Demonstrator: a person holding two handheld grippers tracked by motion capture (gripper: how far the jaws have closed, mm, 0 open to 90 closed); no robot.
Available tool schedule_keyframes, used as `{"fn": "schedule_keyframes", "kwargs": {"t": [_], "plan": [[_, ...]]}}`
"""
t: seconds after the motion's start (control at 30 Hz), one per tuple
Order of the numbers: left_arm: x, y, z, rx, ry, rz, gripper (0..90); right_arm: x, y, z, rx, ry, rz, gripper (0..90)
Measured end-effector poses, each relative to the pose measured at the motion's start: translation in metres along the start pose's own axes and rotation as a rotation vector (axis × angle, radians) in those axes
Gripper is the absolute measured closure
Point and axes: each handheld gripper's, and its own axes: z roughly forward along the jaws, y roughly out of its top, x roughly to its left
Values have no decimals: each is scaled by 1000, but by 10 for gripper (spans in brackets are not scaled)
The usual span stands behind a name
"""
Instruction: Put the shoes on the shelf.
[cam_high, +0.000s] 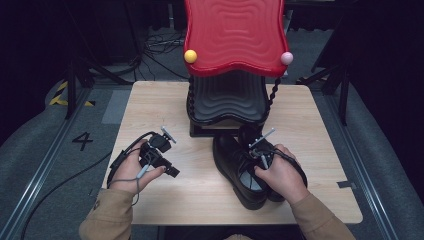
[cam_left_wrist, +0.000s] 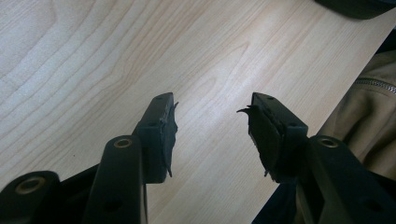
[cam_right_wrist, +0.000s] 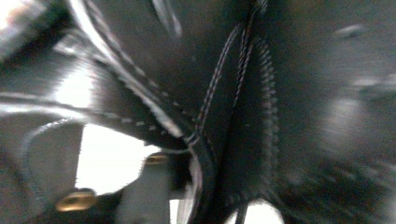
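left tongs (cam_left_wrist: 212, 126) gape wide; right tongs' (cam_high: 261, 152) jaw state unclear.

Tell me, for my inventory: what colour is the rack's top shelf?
Red top shelf, clearest in the high view.

Right claw (cam_high: 261, 155) jaws hidden among shoes (cam_high: 240, 167) — stitched leather (cam_right_wrist: 224, 116) blurred.

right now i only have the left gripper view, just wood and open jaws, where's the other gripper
Observer: In the high view the right gripper is down on a pair of black shoes at the table's right side.
Operator: is it holding one
Observer: Can't tell; its own view is blurred black leather and stitching pressed close.
Operator: anything behind the shoes
Observer: A red-topped shoe rack stands at the far edge, a black shelf beneath.
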Motion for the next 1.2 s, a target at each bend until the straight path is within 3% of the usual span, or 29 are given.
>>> {"fn": "schedule_keyframes", "kwargs": {"t": [0.13, 0.37, 0.57, 0.73, 0.83, 1.2], "plan": [[1, 0, 0, -2, -3, 0, 515, -6, 1, -3, 5, 27, 32, 792], [2, -1, -2, -8, 0, -3, 515, -5, -1, -4, -21, 17, 1, 823], [4, -3, -2, -12, -5, -8, 515, -3, -4, -13, -21, 50, -2, 825], [5, -5, -5, -24, -4, -13, 515, 0, -7, -33, -21, 46, -15, 824], [5, -5, -5, -29, 3, -17, 515, 0, -11, -50, -12, 73, -12, 823], [8, -7, -8, -39, -6, -30, 513, -3, -16, -88, -16, 97, -8, 821]]}}
